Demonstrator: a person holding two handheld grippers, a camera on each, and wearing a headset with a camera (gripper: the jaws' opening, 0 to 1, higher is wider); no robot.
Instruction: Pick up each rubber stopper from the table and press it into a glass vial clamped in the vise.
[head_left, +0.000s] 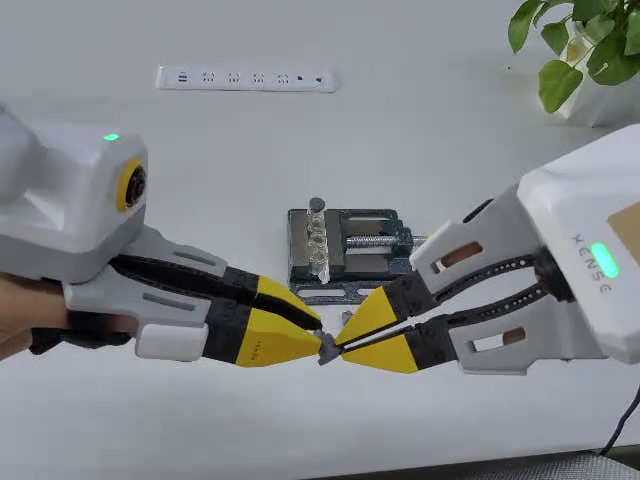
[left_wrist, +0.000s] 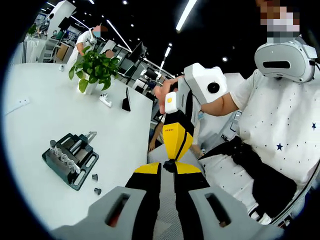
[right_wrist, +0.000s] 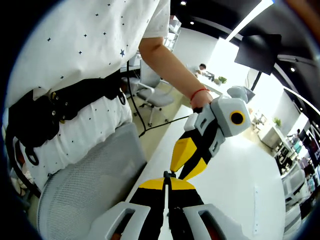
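My left gripper (head_left: 318, 335) comes in from the left, and in its own view the yellow tips are pinched on a small dark rubber stopper (head_left: 327, 349). My right gripper (head_left: 343, 348) meets it nose to nose from the other side. Its jaws are drawn almost together with only a thin slit between them, and their tips are against the same stopper. I cannot tell whether they actually grip it. The stopper is up off the table (head_left: 430, 130), in front of the vise (head_left: 350, 255).

The vise sits just behind the tips and clamps a row of glass vials (head_left: 318, 245). The farthest vial has a dark plug on top. In the left gripper view two loose stoppers (left_wrist: 96, 183) lie on the table just beside the vise. Farther back I see a white power strip (head_left: 245, 78), and a potted plant (head_left: 585, 45) at the far right corner.
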